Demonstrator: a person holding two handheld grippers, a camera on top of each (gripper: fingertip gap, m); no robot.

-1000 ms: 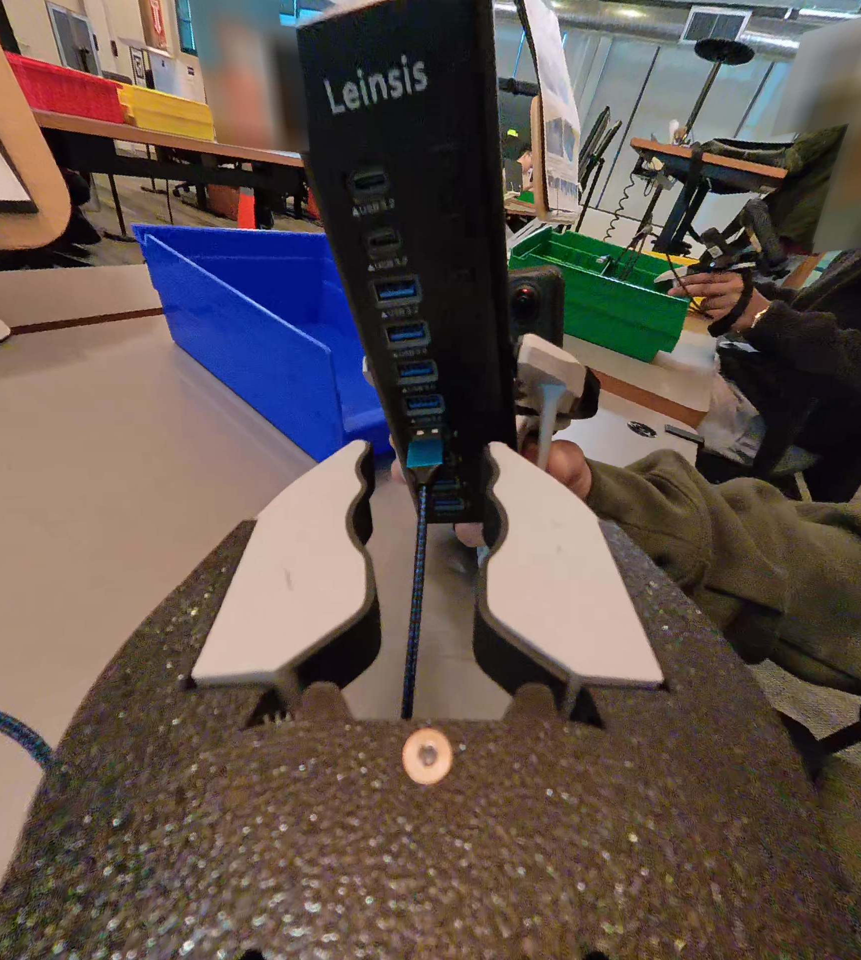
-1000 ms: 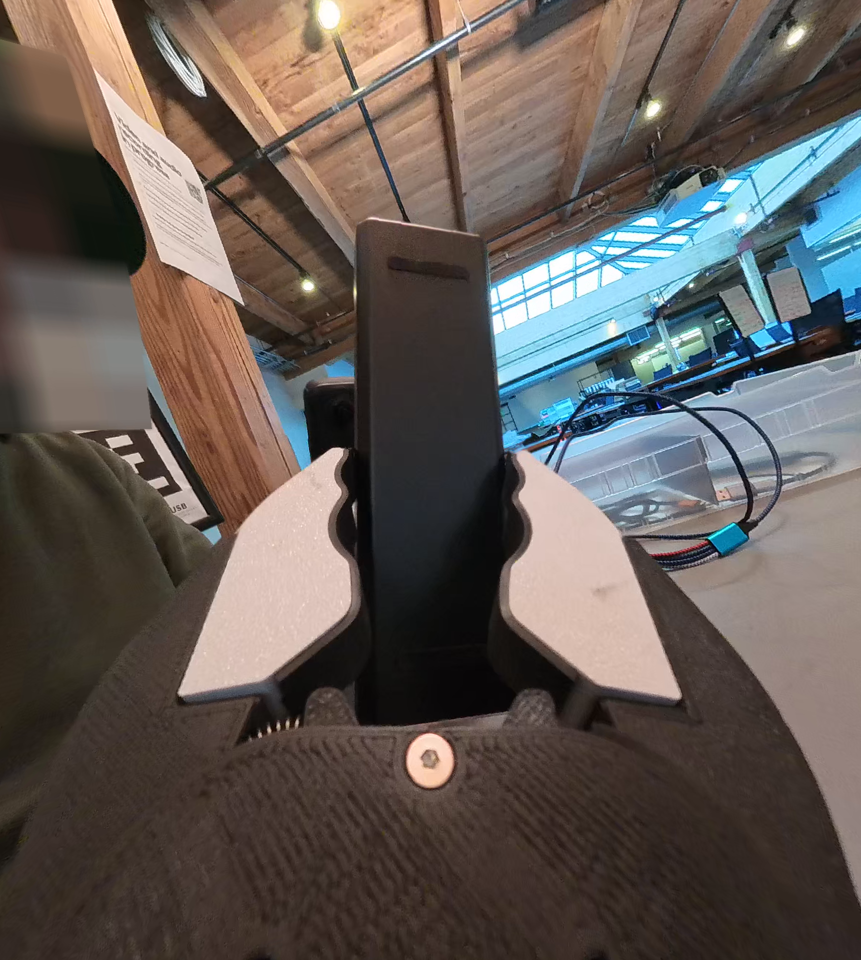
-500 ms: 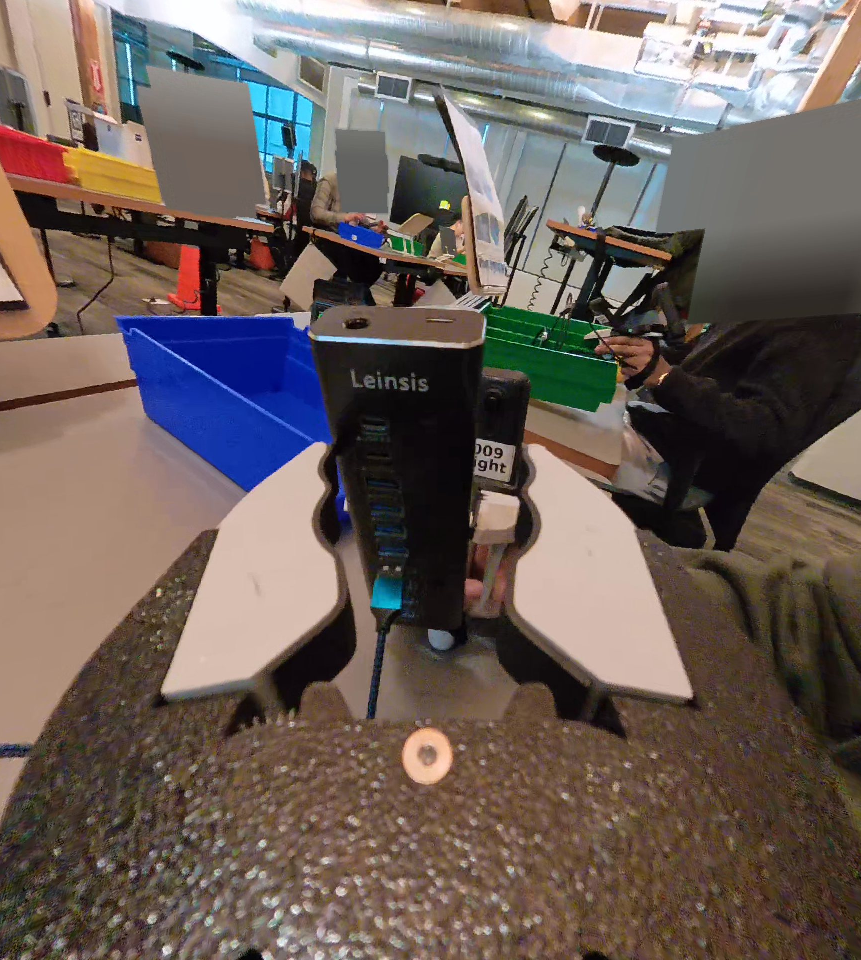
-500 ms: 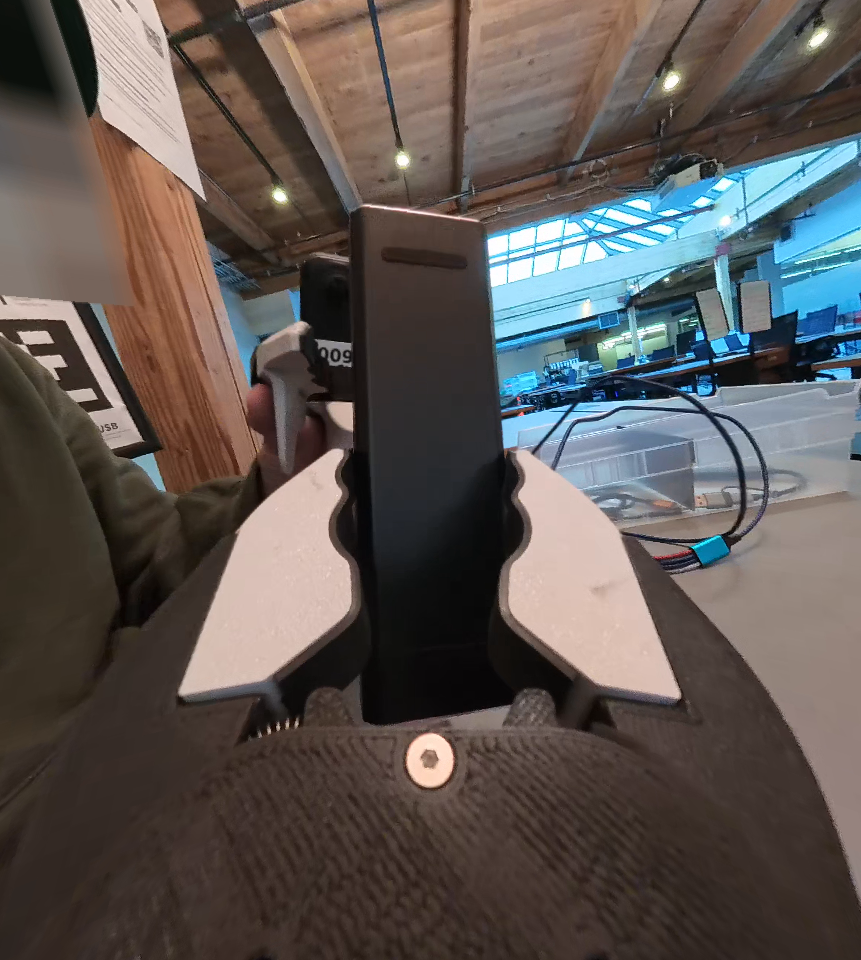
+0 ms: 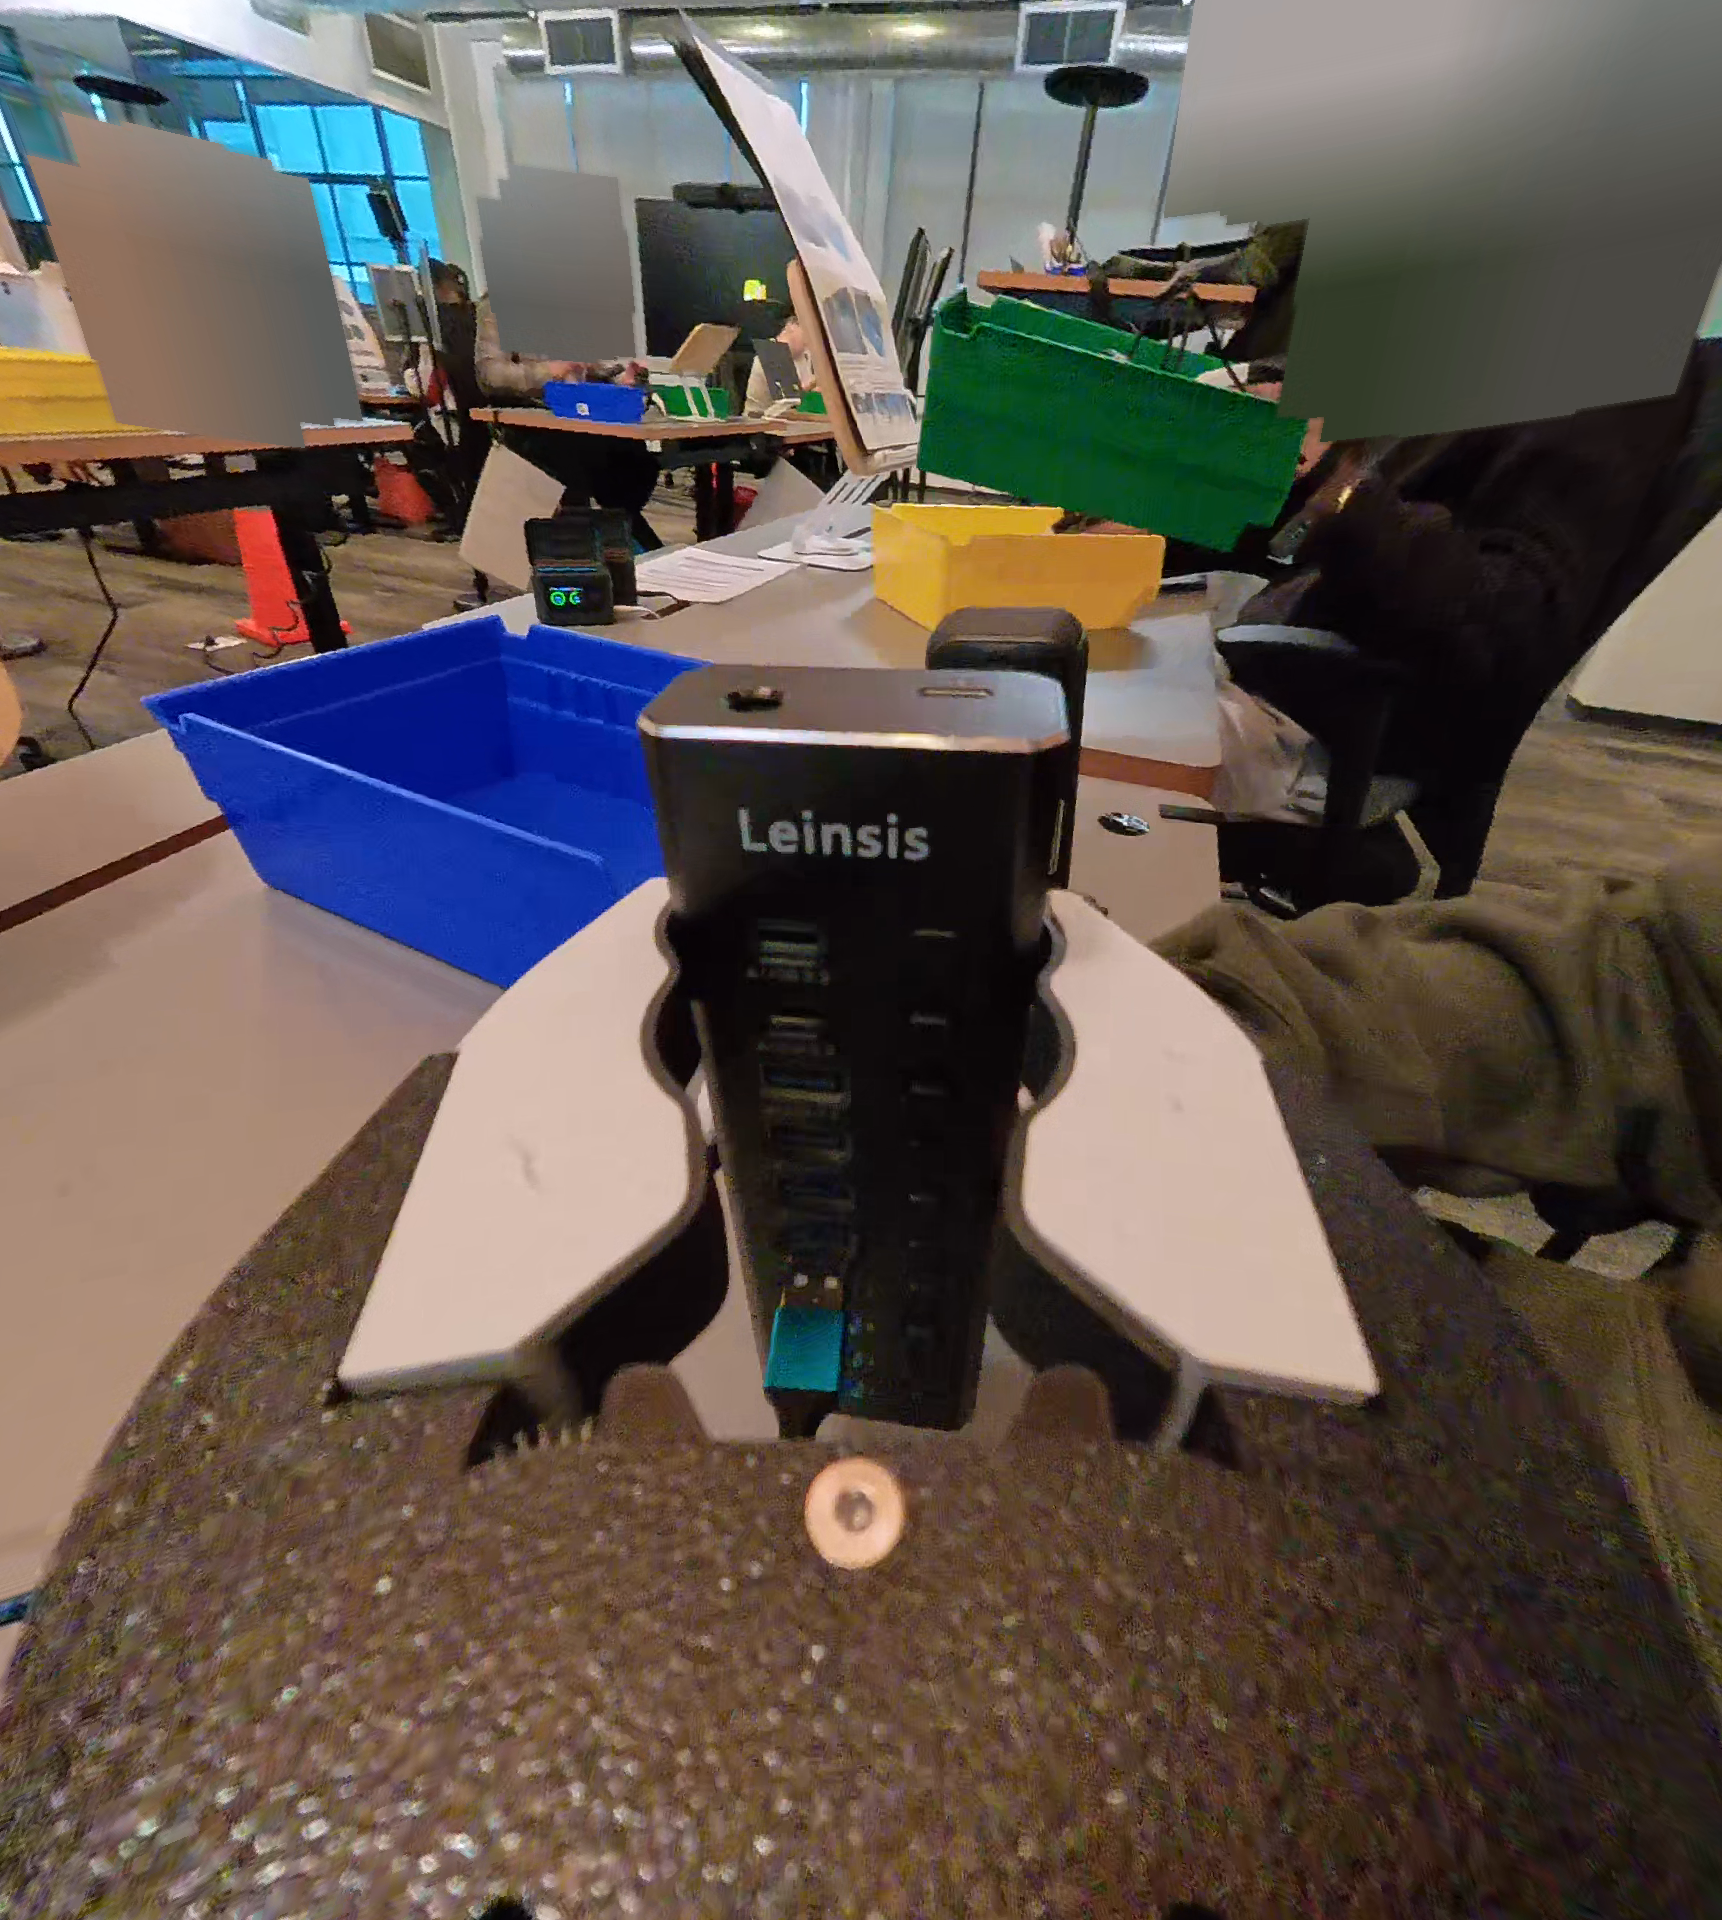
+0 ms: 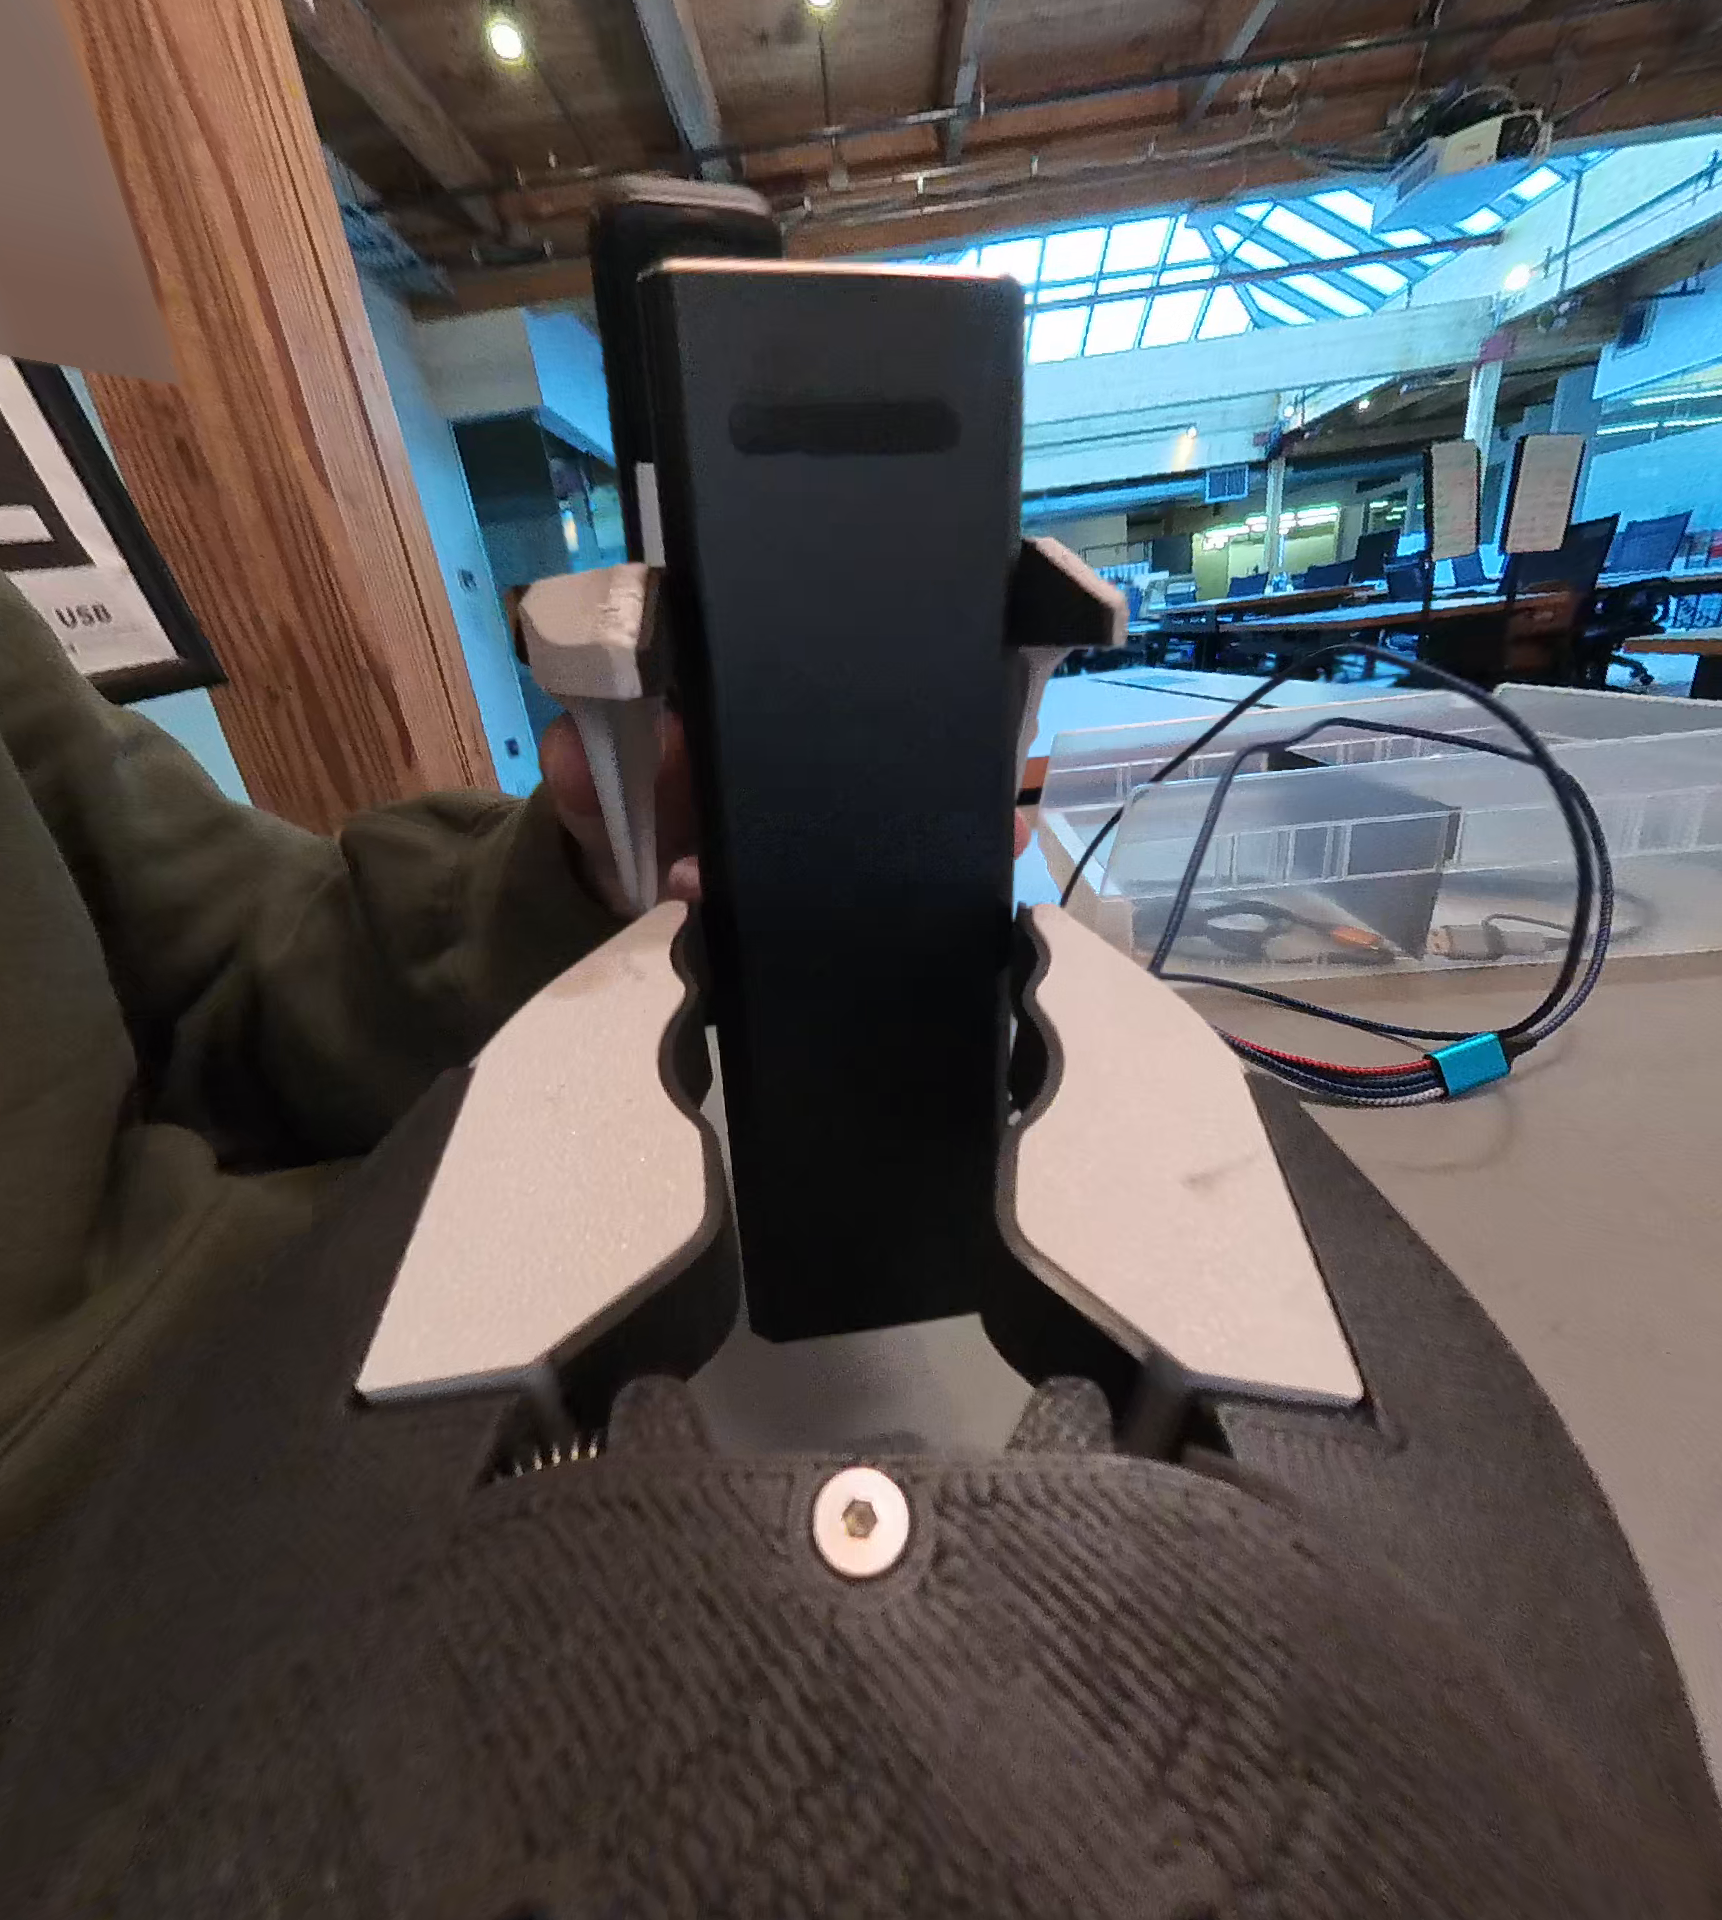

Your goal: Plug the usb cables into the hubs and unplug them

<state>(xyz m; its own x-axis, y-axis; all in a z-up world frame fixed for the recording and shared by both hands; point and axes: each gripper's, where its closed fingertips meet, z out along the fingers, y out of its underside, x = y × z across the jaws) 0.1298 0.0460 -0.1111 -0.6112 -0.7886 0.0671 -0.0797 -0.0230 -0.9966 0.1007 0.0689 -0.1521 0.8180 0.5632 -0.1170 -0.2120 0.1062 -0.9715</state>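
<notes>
Room: open workshop with a grey table (image 5: 161, 1091) in front and rows of desks behind.
Left of hub: blue bin (image 5: 400, 790) on the table, just behind and beside it.
Left gripper (image 5: 857, 935): fingers straddle the hub at a narrow spread, pads at its long sides; whether they actually press cannot be told.
Hub (image 5: 961, 1091): black bar, upright in the air above the table, port face toward the left gripper.
Plug (image 5: 803, 1349): teal shell seated in a low port on the hub, deep in the left gripper's throat; its cord is hidden.
Right gripper (image 6: 862, 935): clamped on the hub's lower half from the plain back side.
Right of hub: loose braided cables (image 6: 1356, 1070) on the table, before a clear bin (image 6: 1459, 831).
Handling, judged: the hub looks rigid, smooth-sided and likely slippery, so hold it by the narrow edges, clear of the ports.
Pull, judged: pinch the stiff teal shell, not the soft cord, and draw straight out.
</notes>
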